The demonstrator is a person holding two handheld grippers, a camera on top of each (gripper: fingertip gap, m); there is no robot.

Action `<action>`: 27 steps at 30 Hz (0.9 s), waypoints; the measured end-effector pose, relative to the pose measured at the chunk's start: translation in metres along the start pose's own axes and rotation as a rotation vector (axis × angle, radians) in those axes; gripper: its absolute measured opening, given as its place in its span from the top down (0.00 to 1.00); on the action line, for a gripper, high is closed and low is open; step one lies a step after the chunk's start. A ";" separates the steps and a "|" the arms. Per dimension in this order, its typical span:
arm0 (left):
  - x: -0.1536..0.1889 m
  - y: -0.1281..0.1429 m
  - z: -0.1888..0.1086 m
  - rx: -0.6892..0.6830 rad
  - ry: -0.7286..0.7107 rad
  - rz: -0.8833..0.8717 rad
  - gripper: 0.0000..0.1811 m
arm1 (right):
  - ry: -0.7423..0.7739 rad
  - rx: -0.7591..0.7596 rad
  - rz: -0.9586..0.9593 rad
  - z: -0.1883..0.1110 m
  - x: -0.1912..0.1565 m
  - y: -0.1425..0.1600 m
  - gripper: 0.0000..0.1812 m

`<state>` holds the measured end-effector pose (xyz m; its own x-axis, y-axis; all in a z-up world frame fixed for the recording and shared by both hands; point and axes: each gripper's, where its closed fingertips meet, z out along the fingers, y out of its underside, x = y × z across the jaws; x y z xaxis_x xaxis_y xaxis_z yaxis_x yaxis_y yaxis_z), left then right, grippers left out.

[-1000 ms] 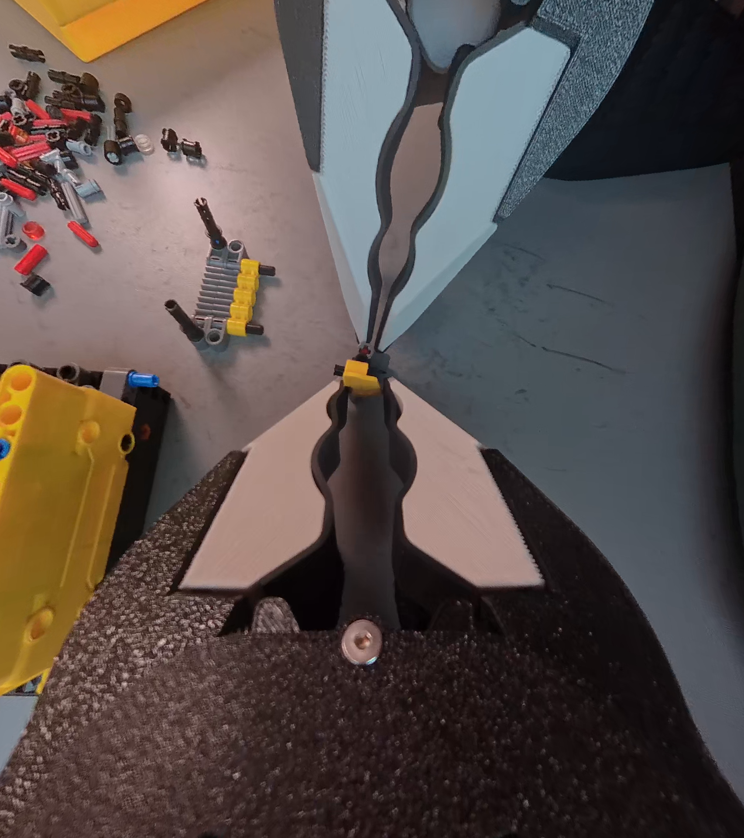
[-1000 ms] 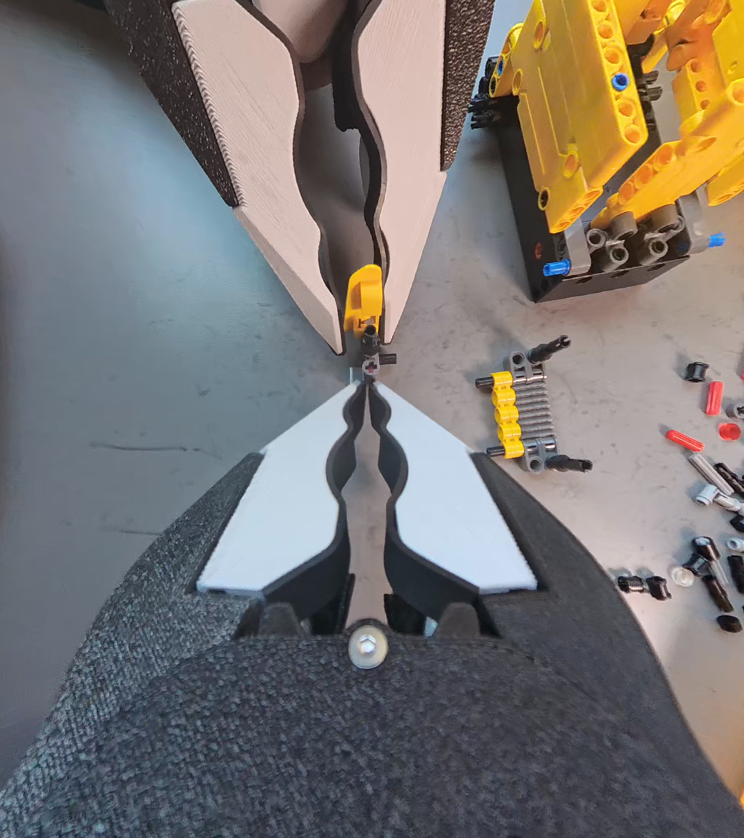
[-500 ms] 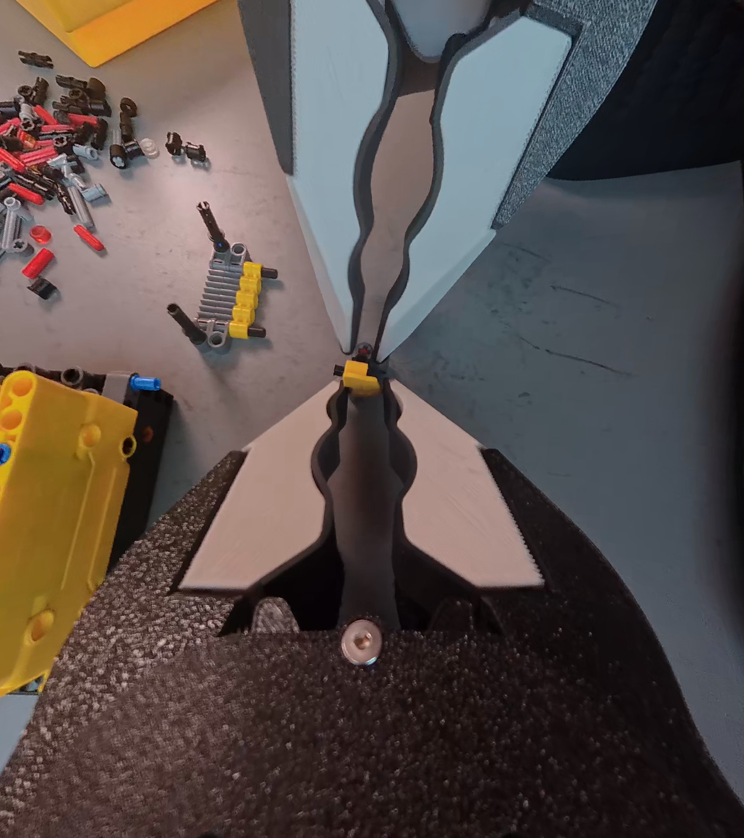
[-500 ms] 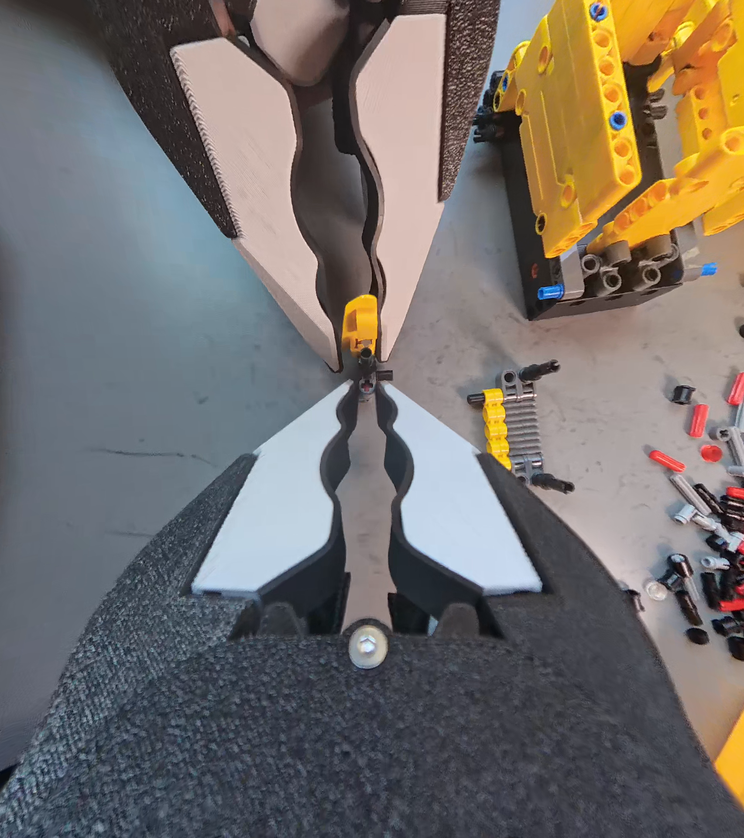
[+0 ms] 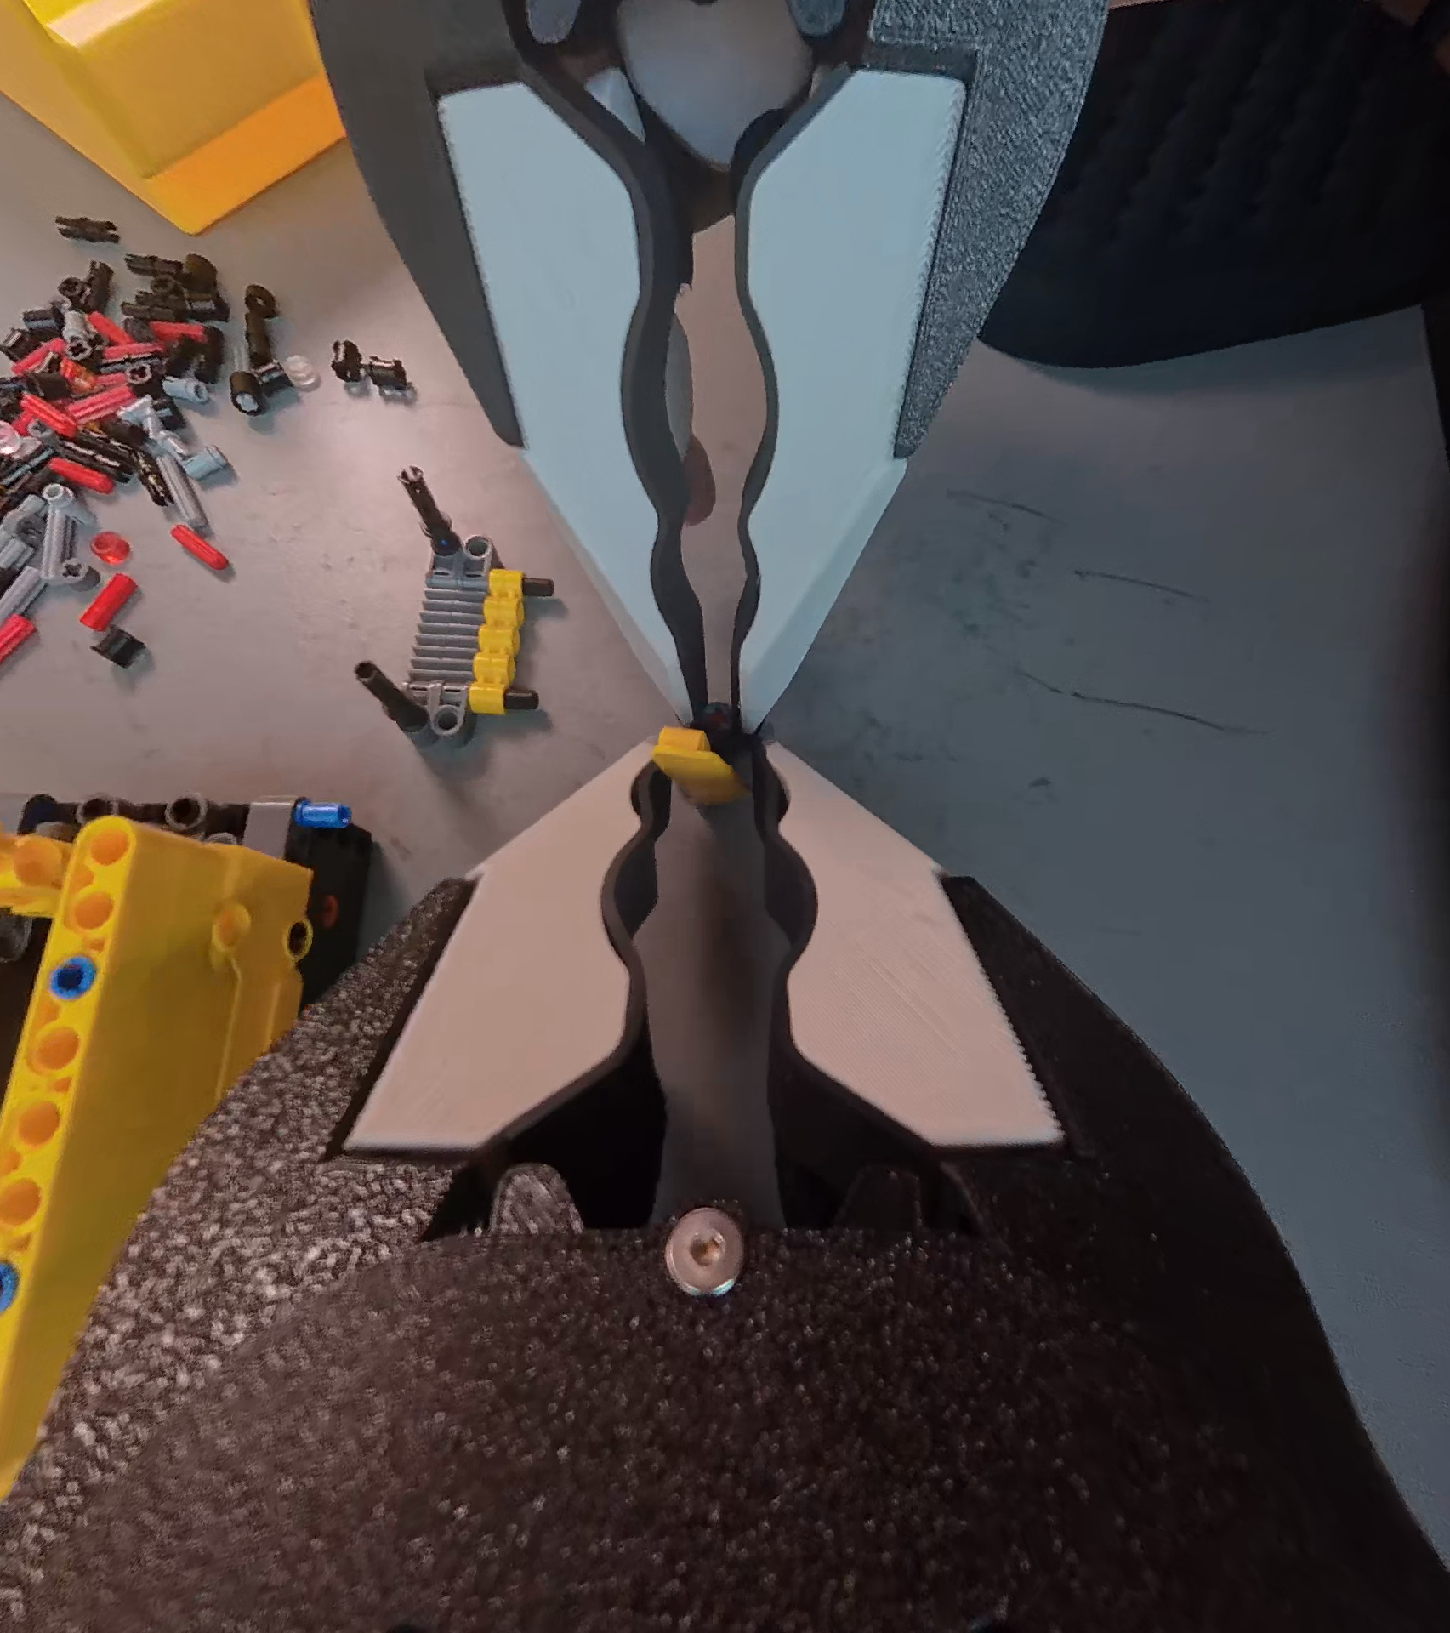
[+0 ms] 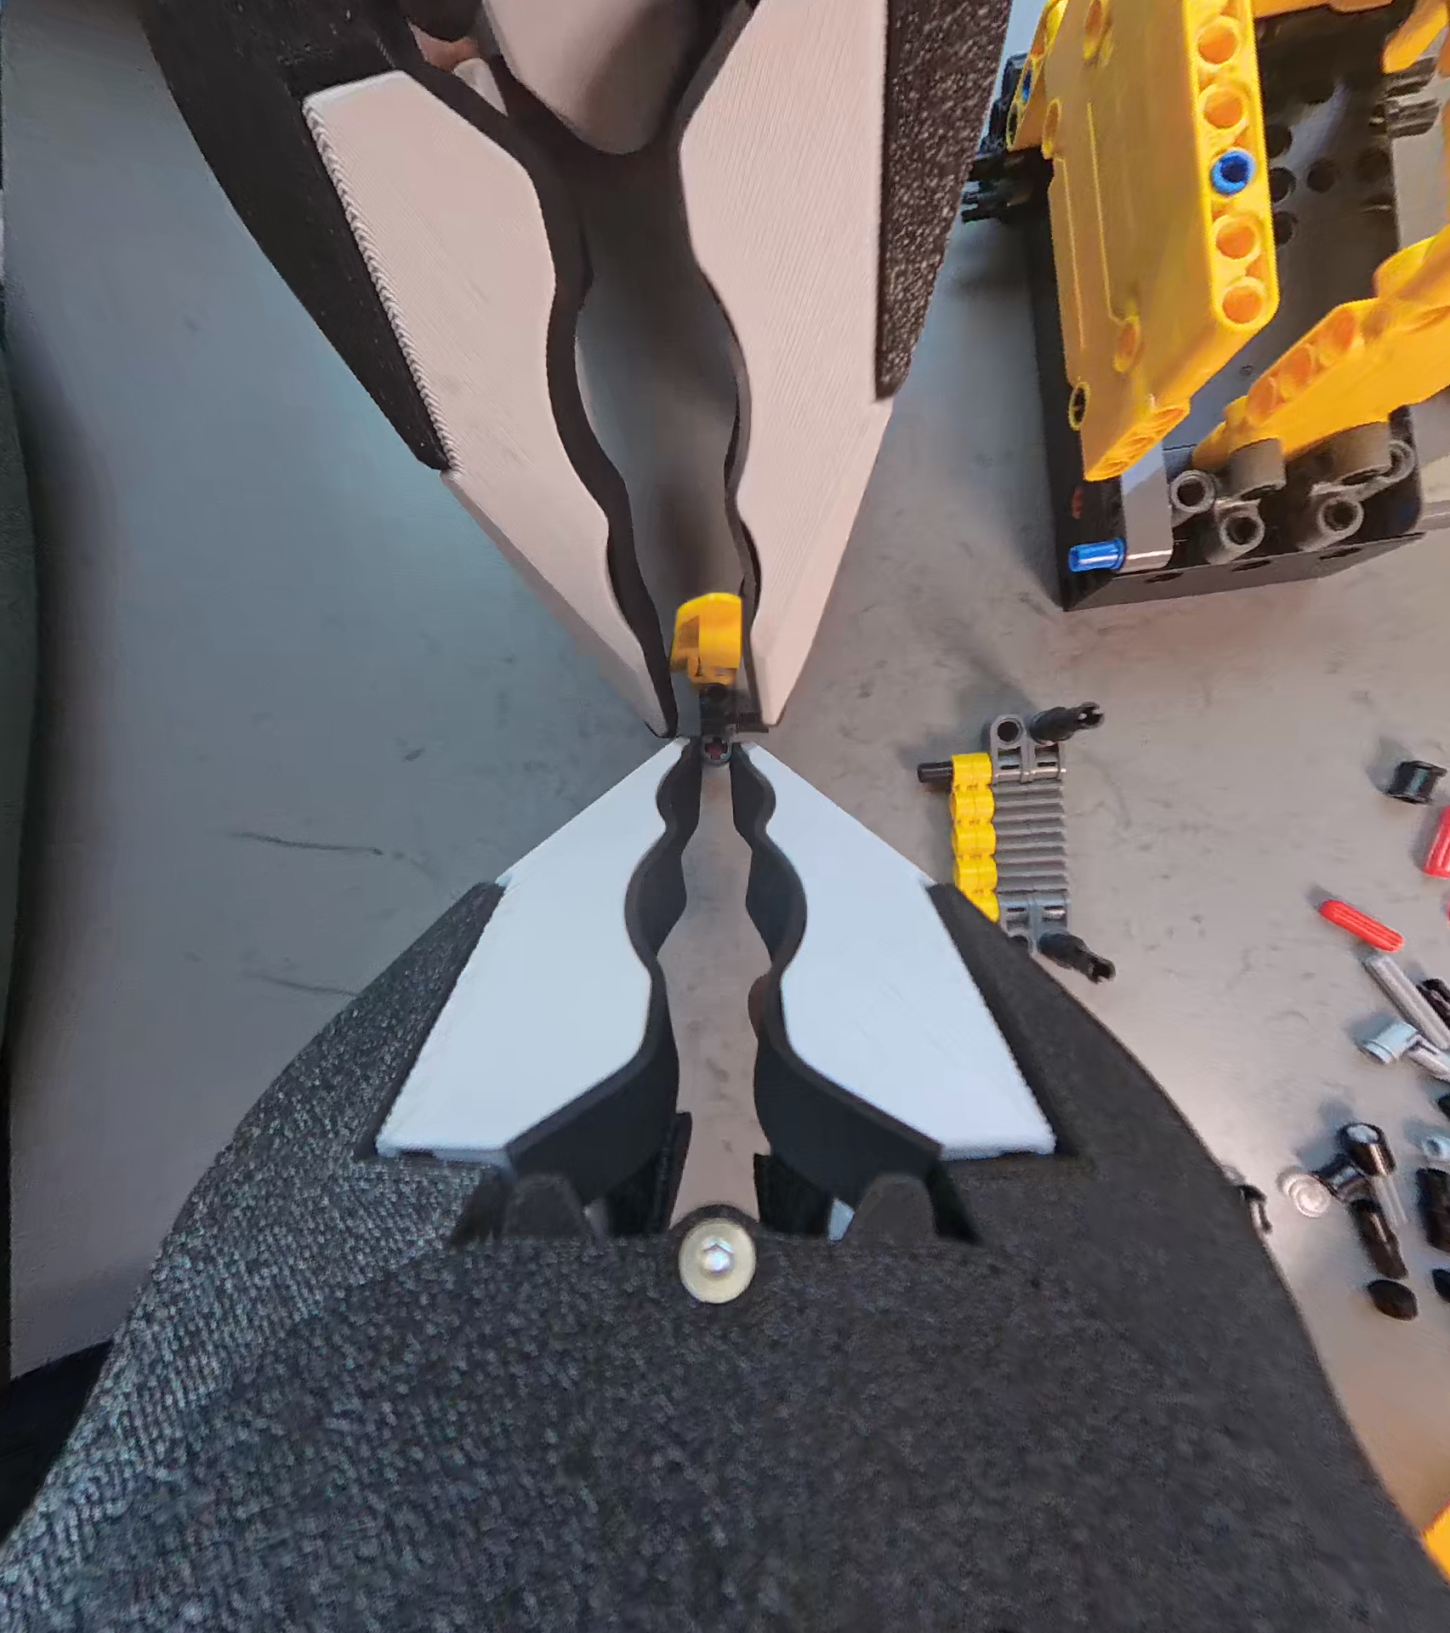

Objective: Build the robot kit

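My left gripper (image 5: 708,760) is shut on a small yellow connector piece (image 5: 694,764), held above the grey table. My right gripper (image 6: 714,751) is shut on a small black pin piece (image 6: 717,749). The two grippers meet tip to tip. The black pin piece (image 5: 717,717) touches the yellow connector piece (image 6: 706,641) at the fingertips. In the left wrist view the right gripper (image 5: 721,707) comes down from the top. In the right wrist view the left gripper (image 6: 712,716) comes down from the top.
A grey and yellow ribbed sub-assembly (image 5: 474,641) with black pins lies on the table (image 5: 1145,619), also in the right wrist view (image 6: 1008,839). A pile of loose red, black and grey pins (image 5: 58,477) lies beyond it. A yellow and black brick model (image 6: 1286,292) and a yellow box (image 5: 173,97) stand nearby. Both grippers' tips are close together, under 4 cm apart.
The right gripper has swung more upright and closed in, so the pin piece now presses against the yellow connector. The yellow connector has tilted slightly in the left gripper's tips.
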<state>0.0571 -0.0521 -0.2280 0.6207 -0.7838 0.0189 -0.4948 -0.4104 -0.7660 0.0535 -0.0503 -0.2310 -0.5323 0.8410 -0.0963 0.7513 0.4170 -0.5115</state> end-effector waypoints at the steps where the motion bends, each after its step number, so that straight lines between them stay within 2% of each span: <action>1: 0.002 -0.002 0.001 0.002 0.008 0.007 0.92 | 0.004 -0.006 -0.014 -0.001 0.000 0.001 0.97; 7: 0.004 -0.005 0.004 -0.061 0.014 0.041 0.93 | 0.039 -0.015 -0.036 -0.002 -0.001 0.005 0.97; 16: 0.005 -0.001 0.005 -0.085 0.019 0.026 0.93 | 0.052 -0.051 -0.082 0.001 -0.001 0.005 0.97; 23: 0.005 0.000 0.006 -0.074 0.034 0.015 0.93 | 0.021 -0.019 -0.054 0.002 -0.001 0.005 0.97; 27: 0.005 0.000 0.005 -0.052 0.034 0.018 0.93 | 0.068 0.003 -0.084 0.001 0.000 0.004 0.96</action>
<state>0.0634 -0.0531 -0.2311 0.5906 -0.8064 0.0284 -0.5372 -0.4192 -0.7319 0.0562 -0.0490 -0.2344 -0.5659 0.8244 0.0051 0.7037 0.4862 -0.5181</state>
